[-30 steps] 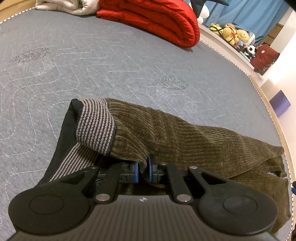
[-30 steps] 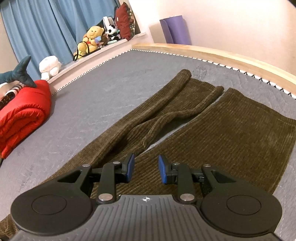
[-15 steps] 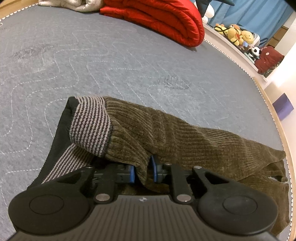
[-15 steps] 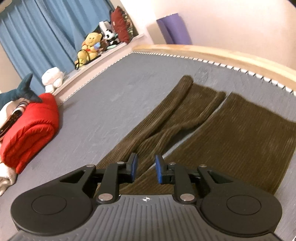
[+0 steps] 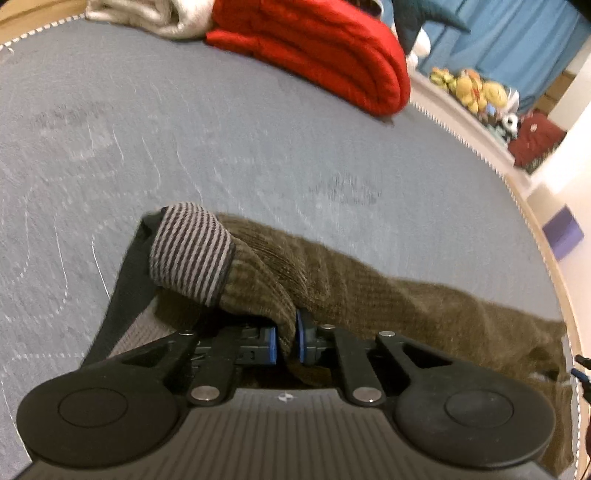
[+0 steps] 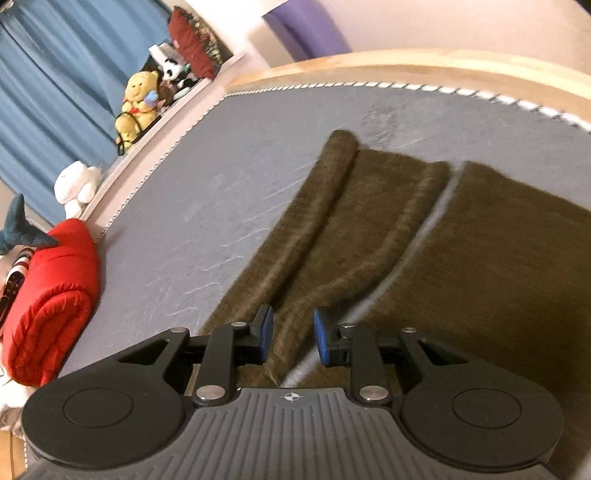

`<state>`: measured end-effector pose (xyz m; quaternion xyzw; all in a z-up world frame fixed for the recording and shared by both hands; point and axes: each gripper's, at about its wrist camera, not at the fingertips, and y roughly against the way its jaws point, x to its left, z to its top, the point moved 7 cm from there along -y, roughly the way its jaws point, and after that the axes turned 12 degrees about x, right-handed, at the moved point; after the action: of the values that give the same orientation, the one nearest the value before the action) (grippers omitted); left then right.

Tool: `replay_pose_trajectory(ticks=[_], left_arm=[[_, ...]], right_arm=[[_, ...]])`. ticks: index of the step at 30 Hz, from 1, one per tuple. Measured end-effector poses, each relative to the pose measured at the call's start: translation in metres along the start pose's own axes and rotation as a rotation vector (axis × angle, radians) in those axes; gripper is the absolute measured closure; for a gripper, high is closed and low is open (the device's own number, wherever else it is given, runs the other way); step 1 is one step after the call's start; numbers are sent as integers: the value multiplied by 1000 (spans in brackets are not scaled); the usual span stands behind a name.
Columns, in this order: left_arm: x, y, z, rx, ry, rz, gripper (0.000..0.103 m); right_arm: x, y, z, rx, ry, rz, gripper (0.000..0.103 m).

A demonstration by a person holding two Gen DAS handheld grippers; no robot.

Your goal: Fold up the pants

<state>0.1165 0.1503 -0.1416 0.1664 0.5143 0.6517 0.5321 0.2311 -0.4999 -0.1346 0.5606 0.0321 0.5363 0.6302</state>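
Note:
Olive-brown corduroy pants (image 5: pixel 388 295) lie on a grey quilted mattress (image 5: pixel 221 147). Their striped waistband lining (image 5: pixel 192 254) is turned up and bunched on the left. My left gripper (image 5: pixel 286 341) is closing tight on a fold of the corduroy just below the waistband, and the cloth is pinched between the blue pads. In the right wrist view the two legs run away from me: the left leg (image 6: pixel 332 229) is creased into long ridges, the right leg (image 6: pixel 498 258) lies flat. My right gripper (image 6: pixel 293 338) hovers over the crotch end, its jaws opening, with a ridge of cloth below the gap and untouched.
A folded red quilt (image 5: pixel 325 48) and a beige blanket (image 5: pixel 147 18) lie at the mattress's far side. Plush toys (image 6: pixel 138 99) line a ledge before blue curtains. The wooden bed frame (image 6: pixel 406 62) edges the mattress near the leg ends, with a purple roll (image 6: pixel 306 29) behind.
My right gripper has slid sideways and rolled over the legs, and its jaws narrowed, then widened. The left gripper stayed put, and the waistband has bunched up higher.

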Motion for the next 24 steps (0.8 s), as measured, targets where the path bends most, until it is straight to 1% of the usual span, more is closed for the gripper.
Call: replay_pose_trajectory(ticks=[1,3,4,7,9,11,14,15,16,17,18,21,24], left_arm=[[-1,3,2,-15,-6,-1,93],[-4,4,3,-23,-29,3,93],[-5,4,2,-23,-33,6,93],[-3,1,0,-10,-36,7,93],[-4,1,2,-11,-40,1,93],[-4,2,3,-18,-51,-1,93],[-4,4,6,-28,-67,-7,93],[-4,5,7,-31,-69,-12,93],[-4,7,8,-35,-69,-18,93],[-3,9,9,-39,-68,-24,93],[-2,12,10,-43,-68,-31,93],[-1,20,11,-52,-73,-51,93],[3,33,11,-65,-64,-74,94]], right_arm=[[2,-10,4,10,-3,11,75],[6,-31,14,28,-22,23,62],[8,-42,18,27,-30,20,60],[16,-76,31,49,-7,-5,58],[12,-94,38,56,-19,-43,58],[7,-109,46,43,-41,-71,58],[5,-120,54,6,-40,-70,58],[7,-121,57,-10,-31,-72,59],[8,-121,58,-24,-22,-76,64],[9,-118,59,-46,-5,-82,82],[11,-114,60,-74,9,-86,87],[15,-92,62,-144,29,-29,90],[23,-58,55,-196,57,-29,91]])
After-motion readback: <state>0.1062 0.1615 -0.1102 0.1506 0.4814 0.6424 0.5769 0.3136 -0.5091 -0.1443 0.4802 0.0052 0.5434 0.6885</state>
